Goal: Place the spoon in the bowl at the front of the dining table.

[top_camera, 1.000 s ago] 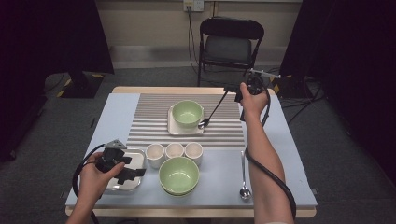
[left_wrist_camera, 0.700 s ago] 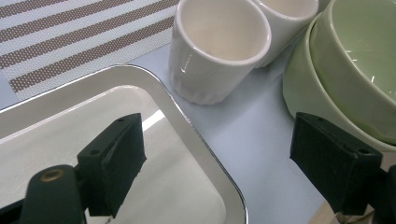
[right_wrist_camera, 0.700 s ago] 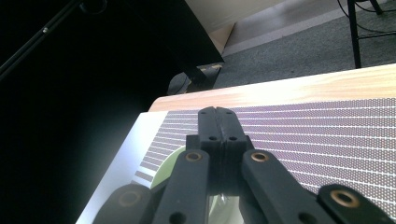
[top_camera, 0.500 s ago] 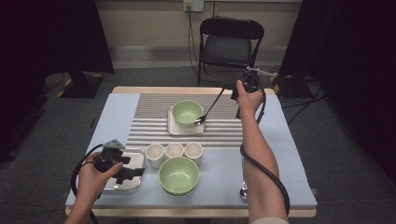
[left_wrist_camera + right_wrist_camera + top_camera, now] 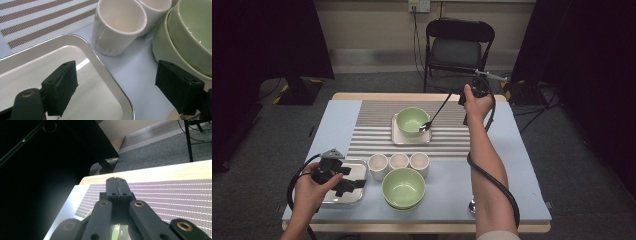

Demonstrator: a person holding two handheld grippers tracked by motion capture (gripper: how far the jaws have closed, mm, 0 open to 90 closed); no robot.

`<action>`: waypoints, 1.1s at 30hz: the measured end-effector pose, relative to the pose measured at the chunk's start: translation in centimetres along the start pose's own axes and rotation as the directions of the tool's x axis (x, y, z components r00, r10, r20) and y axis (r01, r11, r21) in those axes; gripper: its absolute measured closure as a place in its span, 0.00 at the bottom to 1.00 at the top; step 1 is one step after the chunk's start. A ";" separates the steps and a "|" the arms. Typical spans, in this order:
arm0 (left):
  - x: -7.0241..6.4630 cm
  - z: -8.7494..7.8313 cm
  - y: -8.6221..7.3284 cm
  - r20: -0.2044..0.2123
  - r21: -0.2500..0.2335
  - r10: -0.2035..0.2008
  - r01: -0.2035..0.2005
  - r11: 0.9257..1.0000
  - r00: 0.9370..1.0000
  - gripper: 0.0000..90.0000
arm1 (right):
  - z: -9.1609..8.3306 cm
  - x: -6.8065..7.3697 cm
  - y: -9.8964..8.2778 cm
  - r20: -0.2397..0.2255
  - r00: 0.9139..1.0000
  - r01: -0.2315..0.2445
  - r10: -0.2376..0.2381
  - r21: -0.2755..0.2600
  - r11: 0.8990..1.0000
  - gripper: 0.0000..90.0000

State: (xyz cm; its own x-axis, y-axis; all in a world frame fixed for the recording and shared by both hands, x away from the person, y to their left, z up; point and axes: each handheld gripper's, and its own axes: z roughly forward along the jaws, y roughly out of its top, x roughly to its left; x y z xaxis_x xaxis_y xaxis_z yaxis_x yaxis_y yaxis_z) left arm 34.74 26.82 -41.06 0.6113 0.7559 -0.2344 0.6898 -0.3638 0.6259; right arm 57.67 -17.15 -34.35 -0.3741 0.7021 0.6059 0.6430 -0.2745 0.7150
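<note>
My right gripper (image 5: 464, 100) is raised over the far right of the table, shut on the dark handle of a long spoon (image 5: 437, 114). The spoon's shiny bowl rests at the right rim of the far green bowl (image 5: 411, 120), which stands on a white square plate (image 5: 398, 138). In the right gripper view the jaws (image 5: 116, 181) are pressed together above the striped mat (image 5: 175, 195). My left gripper (image 5: 346, 181) is open over the right corner of a metal tray (image 5: 358, 168). In the left gripper view (image 5: 117, 87) nothing lies between its pads, with the tray's rim (image 5: 105, 72) below.
Three white cups (image 5: 398, 161) stand in a row beside the tray, the nearest (image 5: 120, 22) close to my left gripper. Stacked green bowls (image 5: 403, 187) sit in front of them. Another spoon (image 5: 472, 205) lies near the front edge, partly under the right forearm. A black chair (image 5: 457, 50) stands behind the table.
The right hand has shifted slightly left with the spoon, whose tip has come to the far bowl's right rim. The left hand and its gripper have stayed put.
</note>
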 end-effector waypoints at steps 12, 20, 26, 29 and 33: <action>-0.1 0.0 0.0 0.004 -0.004 -0.002 0.002 1.000 1.000 0.19 | -0.2 0.6 0.7 0.011 1.000 0.010 -0.010 -0.015 1.000 1.00; -0.1 0.1 0.0 0.004 0.005 0.008 -0.008 1.000 1.000 0.19 | 0.5 0.5 0.6 0.014 1.000 0.009 -0.009 -0.020 1.000 1.00; 0.0 0.1 0.0 0.004 0.000 0.004 -0.004 1.000 1.000 0.19 | 0.8 0.2 0.4 0.027 1.000 0.004 -0.004 -0.024 1.000 1.00; 0.0 0.0 0.0 0.005 -0.002 0.004 -0.004 1.000 1.000 0.19 | 1.0 0.1 0.3 0.032 0.999 0.002 -0.001 -0.026 1.000 1.00; 0.0 0.0 0.0 0.002 -0.002 0.001 -0.001 1.000 1.000 0.19 | 1.2 0.1 0.2 0.034 0.999 0.004 -0.003 -0.027 1.000 1.00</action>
State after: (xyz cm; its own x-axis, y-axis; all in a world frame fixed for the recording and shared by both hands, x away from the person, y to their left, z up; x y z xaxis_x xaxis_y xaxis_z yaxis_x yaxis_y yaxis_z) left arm 34.75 26.85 -41.13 0.6129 0.7543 -0.2354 0.6885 -0.3637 0.6274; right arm 58.55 -16.38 -34.58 -0.3530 0.7246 0.5918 0.6230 -0.2898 0.7265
